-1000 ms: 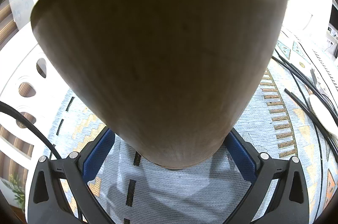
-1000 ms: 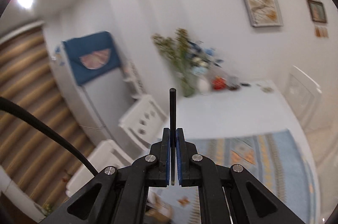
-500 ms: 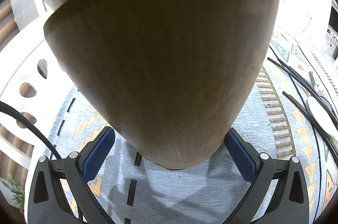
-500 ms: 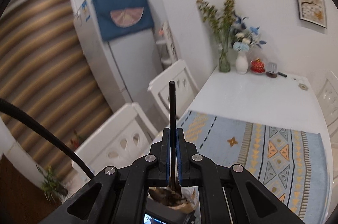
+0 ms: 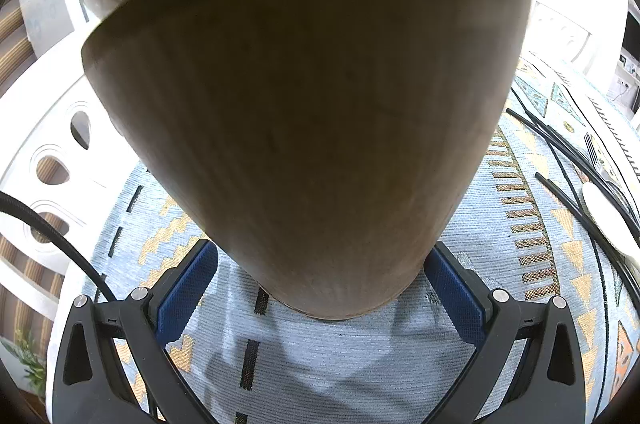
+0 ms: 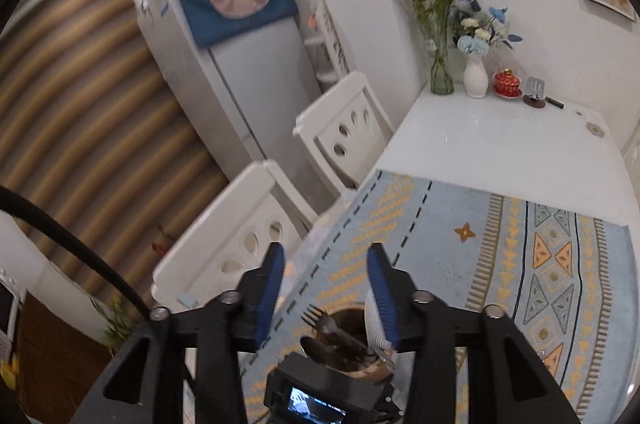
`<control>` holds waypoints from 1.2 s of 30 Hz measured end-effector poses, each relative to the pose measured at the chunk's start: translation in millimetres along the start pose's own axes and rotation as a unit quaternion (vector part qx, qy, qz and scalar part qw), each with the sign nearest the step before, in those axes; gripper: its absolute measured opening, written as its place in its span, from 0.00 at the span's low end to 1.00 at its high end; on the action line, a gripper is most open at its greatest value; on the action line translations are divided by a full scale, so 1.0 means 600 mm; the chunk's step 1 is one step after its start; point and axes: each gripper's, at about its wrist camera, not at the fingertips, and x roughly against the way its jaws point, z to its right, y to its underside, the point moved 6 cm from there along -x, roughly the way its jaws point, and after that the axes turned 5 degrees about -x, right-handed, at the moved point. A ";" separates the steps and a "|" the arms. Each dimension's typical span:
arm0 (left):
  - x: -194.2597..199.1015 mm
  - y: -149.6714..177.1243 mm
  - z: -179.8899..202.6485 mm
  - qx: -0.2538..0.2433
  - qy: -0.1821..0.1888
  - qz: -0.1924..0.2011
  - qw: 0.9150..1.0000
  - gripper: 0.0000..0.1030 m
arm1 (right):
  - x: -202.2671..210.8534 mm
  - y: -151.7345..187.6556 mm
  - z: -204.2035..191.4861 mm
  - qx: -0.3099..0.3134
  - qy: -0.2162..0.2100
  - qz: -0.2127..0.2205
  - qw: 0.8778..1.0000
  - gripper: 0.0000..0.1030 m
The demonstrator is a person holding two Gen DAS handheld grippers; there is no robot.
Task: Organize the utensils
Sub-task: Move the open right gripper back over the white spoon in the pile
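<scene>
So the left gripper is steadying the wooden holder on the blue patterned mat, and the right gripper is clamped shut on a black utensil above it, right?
Not quite. The right gripper is open with nothing between its pads, as the right wrist view shows. The left gripper does flank the wooden holder on the blue patterned mat.

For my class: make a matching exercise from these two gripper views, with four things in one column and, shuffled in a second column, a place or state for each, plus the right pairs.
Things:
1. wooden holder
2. fork
3. right gripper
4. red lidded cup

Places or states:
A. at the table's far end, beside the white vase
B. open, nothing between its pads
C. clamped by the left gripper
D. standing in the holder, tines up

Pairs: 1-C, 2-D, 3-B, 4-A
</scene>
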 end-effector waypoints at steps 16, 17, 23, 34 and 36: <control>-0.001 -0.002 -0.002 0.001 0.002 -0.002 1.000 1.00 | 0.069 0.025 0.151 -0.089 0.078 0.015 0.993 0.44; -0.001 -0.002 -0.001 0.001 0.001 -0.002 1.000 1.00 | 0.073 0.033 0.166 -0.093 0.089 0.013 0.992 0.44; -0.001 -0.002 -0.001 0.002 0.002 -0.002 1.000 1.00 | 0.072 0.108 0.248 -0.118 0.152 -0.041 0.980 0.44; -0.006 0.001 -0.004 0.002 0.001 -0.002 1.000 1.00 | -0.027 0.338 0.330 -0.056 0.263 -0.222 0.937 0.44; -0.007 0.001 -0.005 0.002 0.002 -0.002 1.000 1.00 | -0.037 0.349 0.333 -0.049 0.263 -0.230 0.936 0.44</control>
